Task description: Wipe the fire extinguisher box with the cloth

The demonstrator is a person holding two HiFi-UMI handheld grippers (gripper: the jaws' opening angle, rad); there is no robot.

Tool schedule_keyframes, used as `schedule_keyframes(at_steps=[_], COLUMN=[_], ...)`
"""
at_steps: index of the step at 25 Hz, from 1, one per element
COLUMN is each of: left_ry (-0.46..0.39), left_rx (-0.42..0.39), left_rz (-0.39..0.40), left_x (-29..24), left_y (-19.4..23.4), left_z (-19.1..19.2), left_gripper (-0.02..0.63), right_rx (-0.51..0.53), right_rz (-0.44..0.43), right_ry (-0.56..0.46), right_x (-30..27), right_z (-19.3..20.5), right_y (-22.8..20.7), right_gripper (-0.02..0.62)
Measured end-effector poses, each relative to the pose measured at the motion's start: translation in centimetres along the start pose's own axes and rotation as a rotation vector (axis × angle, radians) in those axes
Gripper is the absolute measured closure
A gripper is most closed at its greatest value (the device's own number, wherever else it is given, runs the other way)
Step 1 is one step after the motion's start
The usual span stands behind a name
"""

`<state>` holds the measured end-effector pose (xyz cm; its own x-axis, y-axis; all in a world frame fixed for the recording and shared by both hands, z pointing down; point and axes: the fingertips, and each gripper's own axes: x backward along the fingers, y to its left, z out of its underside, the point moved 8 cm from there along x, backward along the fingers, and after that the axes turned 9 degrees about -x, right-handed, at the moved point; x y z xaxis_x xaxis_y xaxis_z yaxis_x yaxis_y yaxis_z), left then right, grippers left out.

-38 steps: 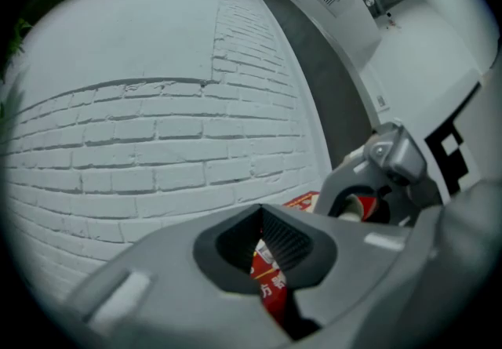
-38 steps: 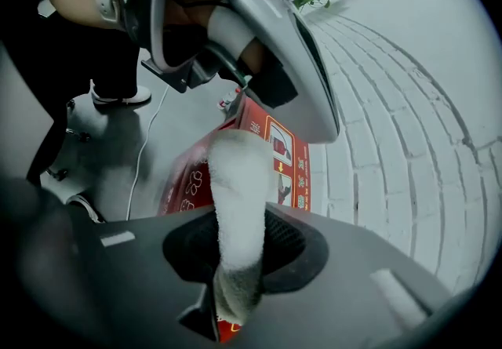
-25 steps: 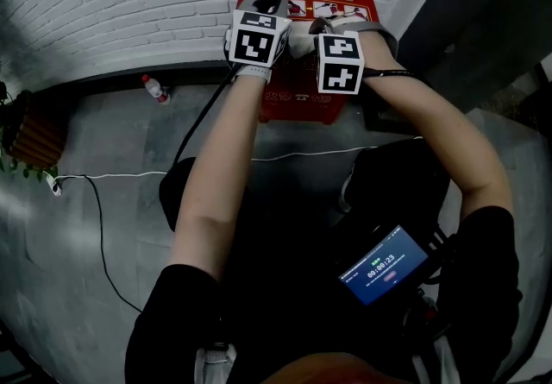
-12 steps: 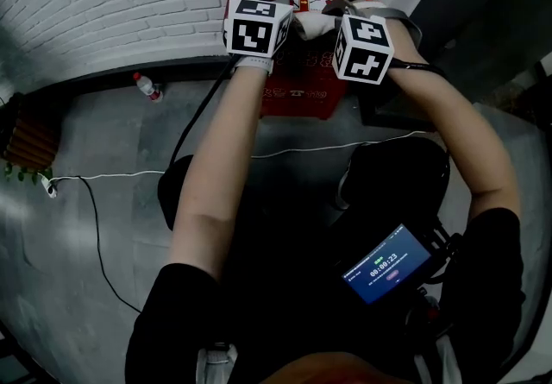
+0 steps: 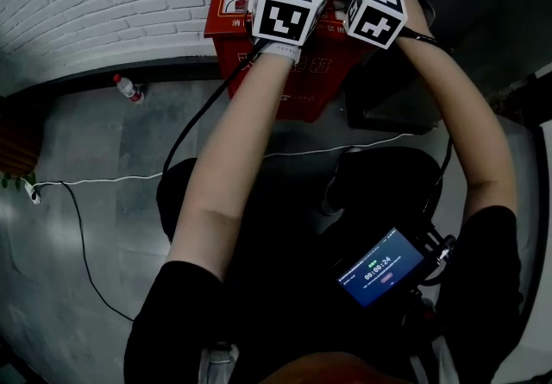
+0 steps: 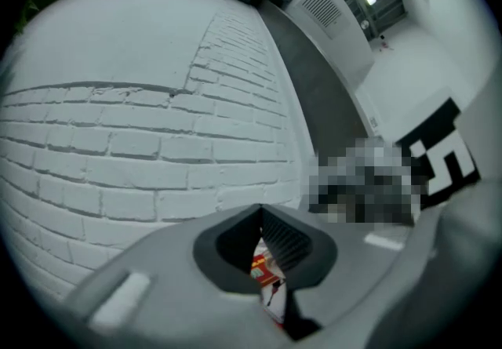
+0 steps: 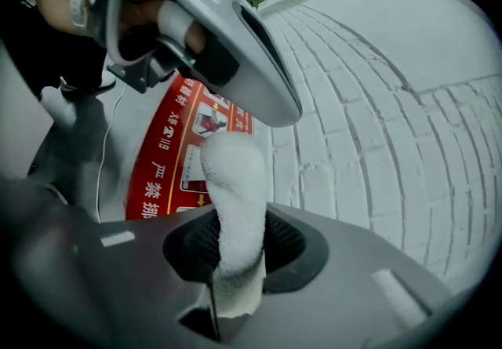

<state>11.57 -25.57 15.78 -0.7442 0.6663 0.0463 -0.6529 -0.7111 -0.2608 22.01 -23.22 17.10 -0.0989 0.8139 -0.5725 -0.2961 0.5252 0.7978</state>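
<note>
Right gripper [image 7: 235,257] pinching white cloth [image 7: 234,175] over red box [image 5: 233,37]. Left gripper [image 6: 263,234] alongside, jaws pressed together, empty. Brick wall [image 6: 157,128] behind.

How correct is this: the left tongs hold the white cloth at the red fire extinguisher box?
Wrong side: the right tongs hold the white cloth at the red fire extinguisher box, as the right gripper view shows.
</note>
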Motion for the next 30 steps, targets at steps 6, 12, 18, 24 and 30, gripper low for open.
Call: schedule_keyframes(at_steps=[6, 12, 18, 24, 30], left_ry=[0.01, 0.031, 0.021, 0.027, 0.048], left_rx=[0.029, 0.078, 0.107, 0.107, 0.1], left_rz=[0.012, 0.003, 0.005, 0.01, -0.003], left_x=[-2.6, -3.9, -4.1, -3.8, -2.6], left_y=[-1.5, -1.2, -1.7, -2.2, -2.1], left_z=[0.1, 1.3, 1.6, 2.2, 2.4], left_gripper=[0.607, 0.607, 0.607, 0.607, 0.607], right_rx=[-0.045, -0.041, -0.013, -0.008, -0.005], right_rz=[0.047, 0.052, -0.048, -0.132, -0.168], right_ry=[0.026, 0.057, 0.096, 0.089, 0.076], right_x=[-3.7, -7.6, -9.6, -8.2, -6.4], right_z=[1.5, 2.2, 3.6, 3.2, 2.8], right_y=[-2.8, -4.0, -2.3, -1.0, 0.3], right_gripper=[0.502, 0.502, 0.503, 0.503, 0.503])
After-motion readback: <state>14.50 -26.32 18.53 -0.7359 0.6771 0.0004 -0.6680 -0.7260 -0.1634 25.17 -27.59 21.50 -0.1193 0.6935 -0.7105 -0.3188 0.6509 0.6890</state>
